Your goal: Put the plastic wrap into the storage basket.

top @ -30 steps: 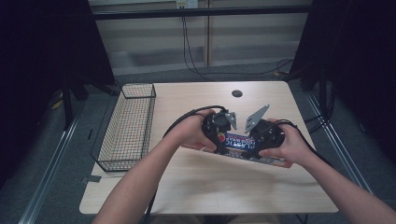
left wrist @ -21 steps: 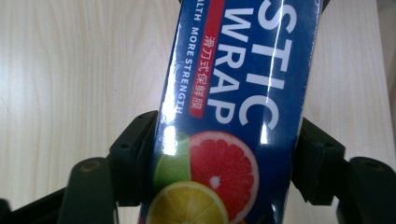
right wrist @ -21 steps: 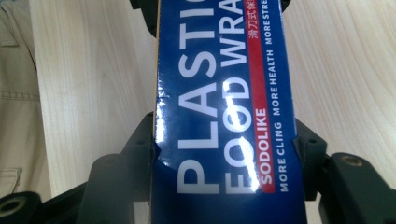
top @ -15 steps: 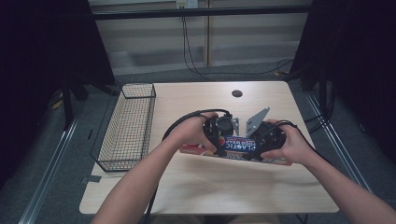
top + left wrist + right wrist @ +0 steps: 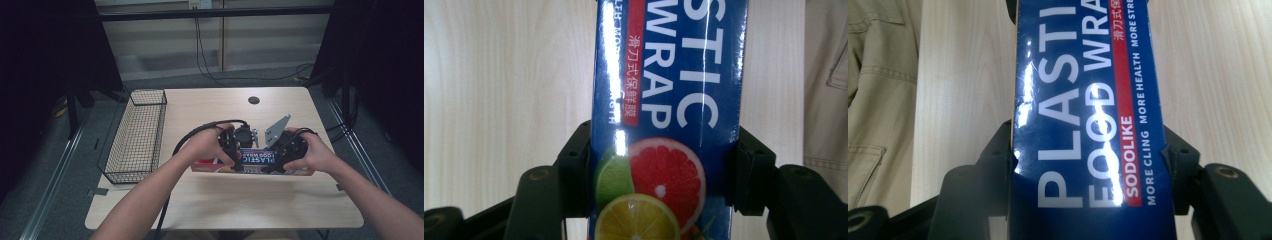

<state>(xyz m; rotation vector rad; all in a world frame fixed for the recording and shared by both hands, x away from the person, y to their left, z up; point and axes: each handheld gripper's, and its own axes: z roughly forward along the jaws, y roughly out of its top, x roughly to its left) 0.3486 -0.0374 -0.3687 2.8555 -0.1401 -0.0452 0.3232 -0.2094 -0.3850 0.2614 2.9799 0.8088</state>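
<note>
A long blue plastic food wrap box point(image 5: 256, 161) is held level just above the table, lengthwise from left to right. My left gripper point(image 5: 231, 150) is shut on it left of its middle, and my right gripper point(image 5: 286, 150) is shut on its right part. In the left gripper view the box point(image 5: 669, 90) runs up between the black fingers point(image 5: 574, 170), with its citrus fruit picture nearest the camera. In the right gripper view the box point(image 5: 1088, 100) shows its white lettering, clamped by the fingers point(image 5: 1175, 165) on both sides.
A black wire basket point(image 5: 137, 135) stands at the table's left edge. The light wooden table point(image 5: 210, 200) has a round cable hole point(image 5: 253, 100) at the back. Black cables loop behind the left hand. Beige trouser cloth point(image 5: 878, 100) lies past the table's near edge.
Both hands have carried the box a little toward the person's side and to the left. Its printed face has turned more toward the high camera. Both grips have stayed on it.
</note>
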